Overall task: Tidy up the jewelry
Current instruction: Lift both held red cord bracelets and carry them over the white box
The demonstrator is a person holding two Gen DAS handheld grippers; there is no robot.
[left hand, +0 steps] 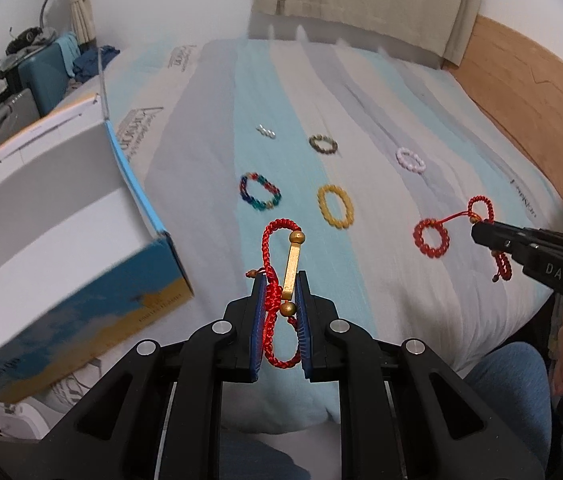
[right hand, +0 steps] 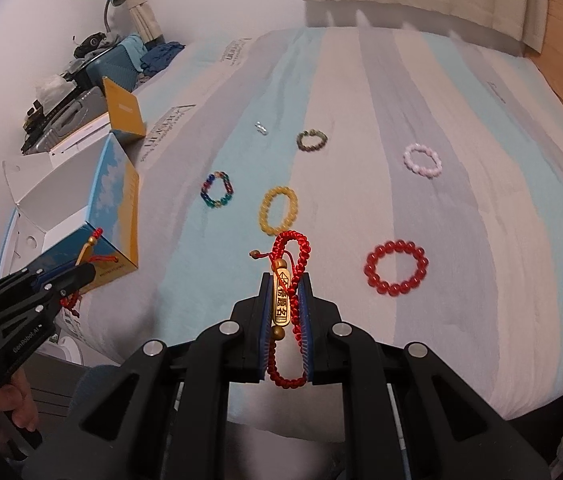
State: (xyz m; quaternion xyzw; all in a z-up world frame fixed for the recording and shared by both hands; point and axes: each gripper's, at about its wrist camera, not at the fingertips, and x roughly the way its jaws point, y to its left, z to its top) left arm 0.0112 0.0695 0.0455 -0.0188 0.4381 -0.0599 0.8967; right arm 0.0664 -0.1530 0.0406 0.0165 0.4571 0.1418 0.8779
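Striped bedspread (right hand: 361, 128) in pale blue, grey and cream covers a bed, curtains behind, wooden panelling on the far right side. Left gripper (left hand: 280, 280) clenched on a red cord bracelet with plain gold bar (left hand: 281, 268), lifted clear of the bed; bar's long axis runs along the gripper fingers, slightly tilted, a gold bead at each end, red loop sticking out past the tips and another loop hanging back between the pads. Right gripper (right hand: 286, 280) likewise clamped on a red cord bracelet with engraved gold bar (right hand: 281, 300); bar lies lengthwise between the pads, engraved face up, braided loop poking forward beyond the tips, the rest drooping back inside. Both bracelets off the bedspread.

Lying flat on the bed: red bead bracelet (right hand: 396, 268) nearest the right gripper, yellow bead bracelet (right hand: 277, 210) just ahead of it, multicolour bead bracelet (right hand: 217, 190) to the left, olive bead bracelet (right hand: 312, 140) and pink bead bracelet (right hand: 422, 160) further back, small silver piece (right hand: 261, 128) beyond, too small to identify. Open blue and yellow box (right hand: 117, 216) sits at the left edge of the bed, white inside. A hand (right hand: 5, 412) grips the left gripper's handle.
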